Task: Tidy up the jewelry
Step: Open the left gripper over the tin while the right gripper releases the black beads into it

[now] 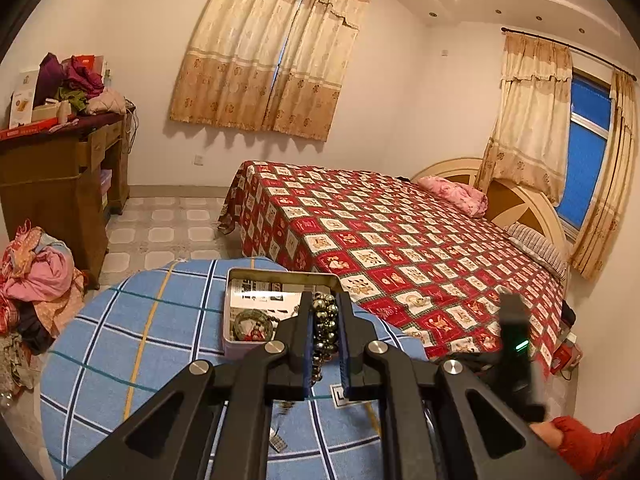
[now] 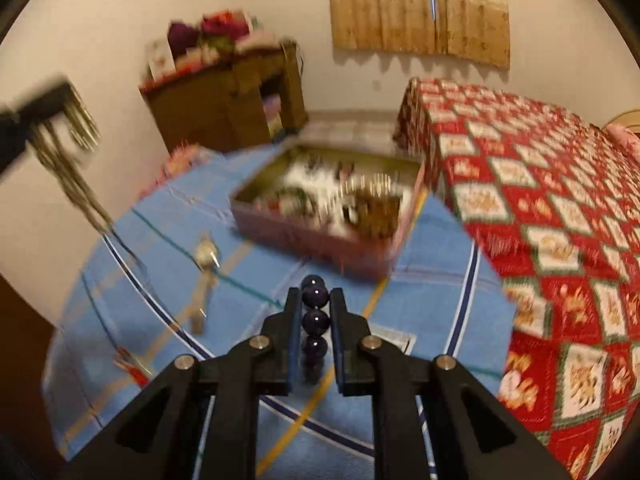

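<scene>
Above the blue checked table: left gripper clamped on a gold bead string, right gripper pinching dark beads, both short of the open tin. Could drop or tangle strands if swung fast, given the blur.

Open tin beside bed

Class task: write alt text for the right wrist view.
The right gripper clamps a strand of dark blue glossy beads above a round table under a blue checked cloth. Beyond sits an open rectangular tin of blurred jewelry, beside a red patterned bedspread.
</scene>
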A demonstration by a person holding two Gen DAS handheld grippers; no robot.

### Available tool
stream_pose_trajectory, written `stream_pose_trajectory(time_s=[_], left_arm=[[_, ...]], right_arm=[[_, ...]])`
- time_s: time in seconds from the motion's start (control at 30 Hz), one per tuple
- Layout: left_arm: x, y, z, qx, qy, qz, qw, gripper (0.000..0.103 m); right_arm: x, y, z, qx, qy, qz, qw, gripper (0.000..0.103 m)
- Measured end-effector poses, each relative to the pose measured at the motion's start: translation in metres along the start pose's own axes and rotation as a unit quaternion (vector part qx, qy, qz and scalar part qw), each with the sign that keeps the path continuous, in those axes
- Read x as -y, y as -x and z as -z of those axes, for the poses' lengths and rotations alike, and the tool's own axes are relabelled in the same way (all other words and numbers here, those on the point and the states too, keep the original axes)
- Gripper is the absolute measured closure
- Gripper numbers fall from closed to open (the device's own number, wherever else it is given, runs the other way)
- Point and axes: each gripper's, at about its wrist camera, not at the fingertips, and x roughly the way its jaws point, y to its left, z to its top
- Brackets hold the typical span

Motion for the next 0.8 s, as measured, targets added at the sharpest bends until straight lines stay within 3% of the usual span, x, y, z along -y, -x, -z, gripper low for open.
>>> stream_pose_trajectory(time_s=[0.23, 0.43, 0.63, 0.8], left_arm=[[0.011, -0.02, -0.031, 0.023, -0.019, 0.007, 0.9995, 0.094], [0.016, -0.057, -0.061, 0.04, -0.028, 0.002, 0.9988, 0.094], [0.01, -0.115, -0.061, 0.017, -0.041, -0.027, 0.9987, 0.094], [-0.012, -0.171, -0.034, -0.035, -0.035, -0.07, 0.9963, 0.094]], right_arm=[[0.012, 0.026, -0.062, 0.084, -0.029, -0.033, 0.996, 0.087], [0.018, 0.006, -0.1, 0.125, -0.053, -0.05, 0.989, 0.087], [0.039, -0.048, -0.109, 0.103, -0.095, -0.047, 0.989, 0.087], [0.064, -0.096, -0.095, 0.058, -0.146, -0.062, 0.986, 0.087]])
